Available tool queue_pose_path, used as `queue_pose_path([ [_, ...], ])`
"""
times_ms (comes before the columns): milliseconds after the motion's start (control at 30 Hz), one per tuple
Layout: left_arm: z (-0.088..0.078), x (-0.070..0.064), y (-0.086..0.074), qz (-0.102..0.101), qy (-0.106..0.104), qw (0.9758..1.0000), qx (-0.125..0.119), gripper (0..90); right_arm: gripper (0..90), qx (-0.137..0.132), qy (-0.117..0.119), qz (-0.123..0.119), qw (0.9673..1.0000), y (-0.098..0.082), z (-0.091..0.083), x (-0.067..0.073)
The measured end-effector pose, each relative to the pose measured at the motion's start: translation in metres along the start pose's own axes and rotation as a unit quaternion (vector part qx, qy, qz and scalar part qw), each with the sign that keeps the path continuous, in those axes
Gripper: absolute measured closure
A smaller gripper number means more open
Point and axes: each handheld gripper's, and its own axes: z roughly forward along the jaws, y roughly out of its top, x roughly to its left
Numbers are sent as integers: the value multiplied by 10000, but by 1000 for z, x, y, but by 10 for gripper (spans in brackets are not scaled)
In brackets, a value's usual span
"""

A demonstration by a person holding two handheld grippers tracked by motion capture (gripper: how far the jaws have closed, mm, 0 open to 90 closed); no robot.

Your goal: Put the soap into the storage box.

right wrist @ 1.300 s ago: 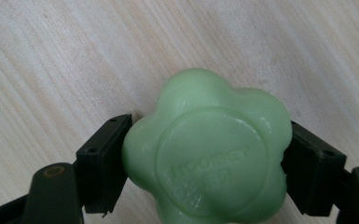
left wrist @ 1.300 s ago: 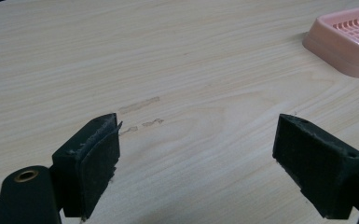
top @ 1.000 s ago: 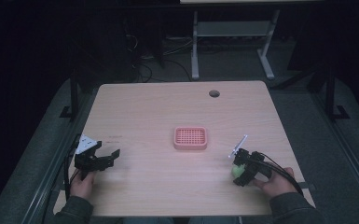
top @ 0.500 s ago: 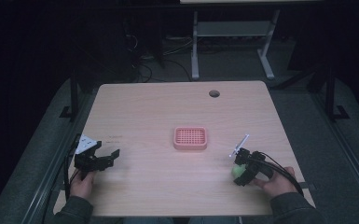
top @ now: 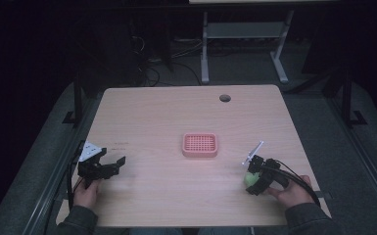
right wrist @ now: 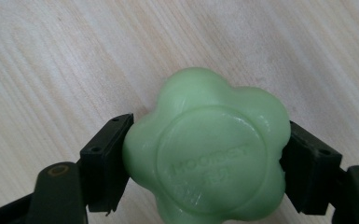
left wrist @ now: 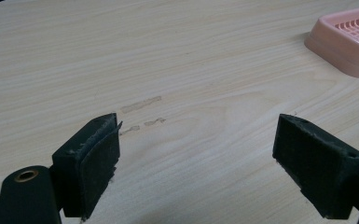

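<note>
The wooden table (top: 166,112) is seen from above. The pink tray (top: 200,145) lies at its centre. At 8 o'clock the left gripper (top: 108,165) is held wide apart. At 4 o'clock the green flower-shaped soap (right wrist: 207,151) is clamped by the right gripper (top: 251,180).

A: What is the person wearing?
B: Dark grey sleeves (top: 78,223).
A: And each tool?
B: The left tool (top: 108,165) is carrying a grey three-cornered plate; the right tool (top: 252,179) is trailing a black cable.

i think i am working in a dim lab: a bare wooden desk (top: 176,117) with cable hole (top: 224,98), tangled cables (top: 149,73) behind.
</note>
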Motion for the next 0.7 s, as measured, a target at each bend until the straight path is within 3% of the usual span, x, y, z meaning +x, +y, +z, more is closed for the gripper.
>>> queue_pose_path([
  [700, -1, 0, 0, -67, 7, 9999, -75, 144, 257, -172, -91, -159, 9997, 16, -16, -2],
])
